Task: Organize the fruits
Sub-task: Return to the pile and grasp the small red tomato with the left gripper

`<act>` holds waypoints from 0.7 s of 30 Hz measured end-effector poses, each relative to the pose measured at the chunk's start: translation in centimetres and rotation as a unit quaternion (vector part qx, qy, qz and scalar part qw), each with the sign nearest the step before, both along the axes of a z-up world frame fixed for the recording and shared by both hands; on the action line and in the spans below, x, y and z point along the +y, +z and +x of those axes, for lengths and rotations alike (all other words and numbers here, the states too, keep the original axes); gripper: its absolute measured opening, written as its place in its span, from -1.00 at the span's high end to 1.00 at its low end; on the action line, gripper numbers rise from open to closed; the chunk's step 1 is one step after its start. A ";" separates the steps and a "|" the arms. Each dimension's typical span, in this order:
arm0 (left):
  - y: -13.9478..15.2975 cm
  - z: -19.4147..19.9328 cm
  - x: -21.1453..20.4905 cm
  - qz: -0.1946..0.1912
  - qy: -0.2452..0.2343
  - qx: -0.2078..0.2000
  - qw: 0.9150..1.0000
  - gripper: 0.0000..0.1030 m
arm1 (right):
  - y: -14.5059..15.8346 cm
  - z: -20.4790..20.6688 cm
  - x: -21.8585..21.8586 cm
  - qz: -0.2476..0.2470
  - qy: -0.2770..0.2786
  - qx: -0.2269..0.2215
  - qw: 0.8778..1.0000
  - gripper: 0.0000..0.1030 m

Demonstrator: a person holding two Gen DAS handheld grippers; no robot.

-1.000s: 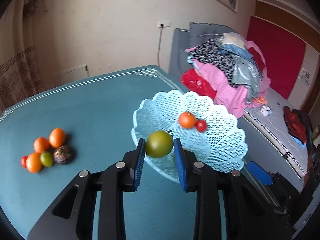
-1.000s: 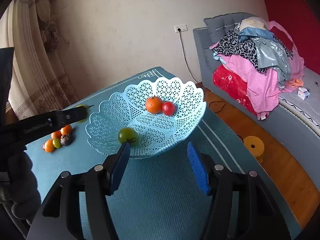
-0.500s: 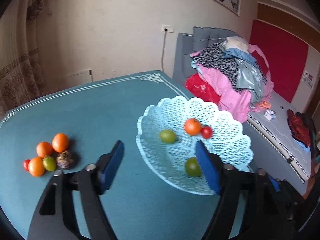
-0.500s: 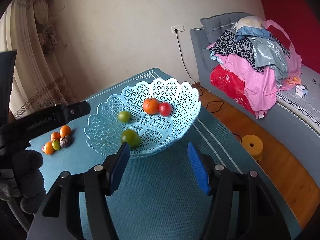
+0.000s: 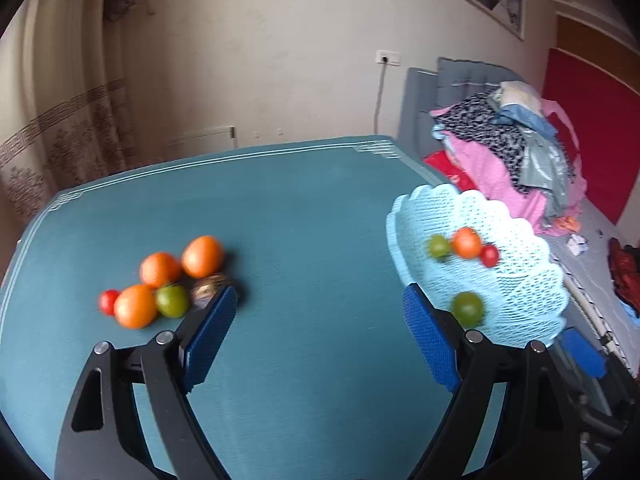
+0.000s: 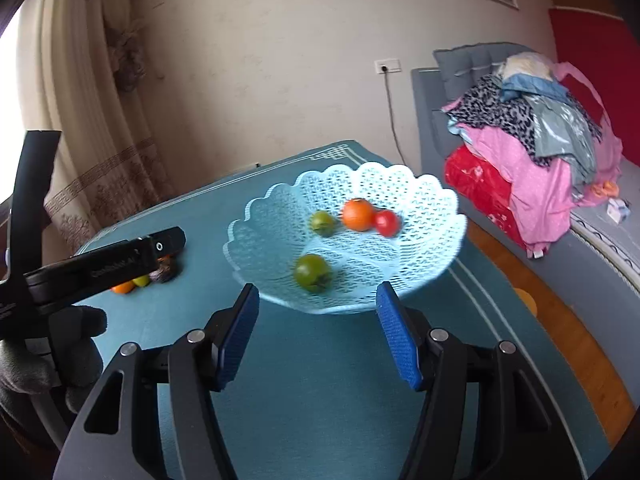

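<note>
A light blue lattice basket (image 5: 520, 312) (image 6: 420, 200) on the teal table holds two green fruits (image 6: 313, 272) (image 6: 322, 222), an orange (image 6: 358, 214) and a small red fruit (image 6: 387, 222). To its left lies a loose pile: three oranges (image 5: 160, 269), a green fruit (image 5: 172, 301), a small red fruit (image 5: 108, 302) and a dark brown fruit (image 5: 208, 286). My left gripper (image 5: 320, 322) is open and empty, between pile and basket. My right gripper (image 6: 316, 320) is open and empty, just in front of the basket.
The teal table (image 5: 300, 220) ends just right of the basket. A bed with a heap of clothes (image 6: 532, 136) stands beyond it. A curtain (image 6: 80, 120) hangs at the left. The left gripper's body (image 6: 100, 268) shows in the right wrist view, covering part of the pile.
My left gripper opened and let the green fruit fall into the basket, then swung left toward the pile. My right gripper stayed open and moved little.
</note>
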State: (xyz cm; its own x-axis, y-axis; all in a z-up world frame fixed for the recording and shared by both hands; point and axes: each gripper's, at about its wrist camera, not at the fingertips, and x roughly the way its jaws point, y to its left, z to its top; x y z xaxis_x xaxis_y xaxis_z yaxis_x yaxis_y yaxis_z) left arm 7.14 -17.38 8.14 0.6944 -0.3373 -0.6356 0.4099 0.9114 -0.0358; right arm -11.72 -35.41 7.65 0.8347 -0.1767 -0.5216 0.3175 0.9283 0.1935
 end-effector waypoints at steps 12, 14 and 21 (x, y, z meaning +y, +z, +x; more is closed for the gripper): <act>-1.7 2.3 7.6 0.007 0.083 0.013 0.996 -0.68 | -0.3 1.3 3.8 0.000 0.046 0.014 0.999 -0.19; -1.8 2.8 8.9 0.006 0.095 0.014 0.995 -0.68 | -0.5 1.6 4.4 0.000 0.054 0.019 0.998 -0.19; -2.6 4.5 12.3 0.014 0.130 0.019 0.991 -0.68 | -1.2 2.4 6.2 0.000 0.075 0.036 0.997 -0.20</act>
State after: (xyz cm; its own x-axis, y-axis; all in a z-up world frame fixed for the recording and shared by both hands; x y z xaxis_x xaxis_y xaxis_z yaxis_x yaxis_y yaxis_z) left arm 11.63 -5.12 5.56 0.7308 -0.1311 -0.6699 0.1595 0.9870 -0.0191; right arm -9.29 -29.25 6.49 0.8126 -0.0529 -0.5805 0.1889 0.9661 0.1762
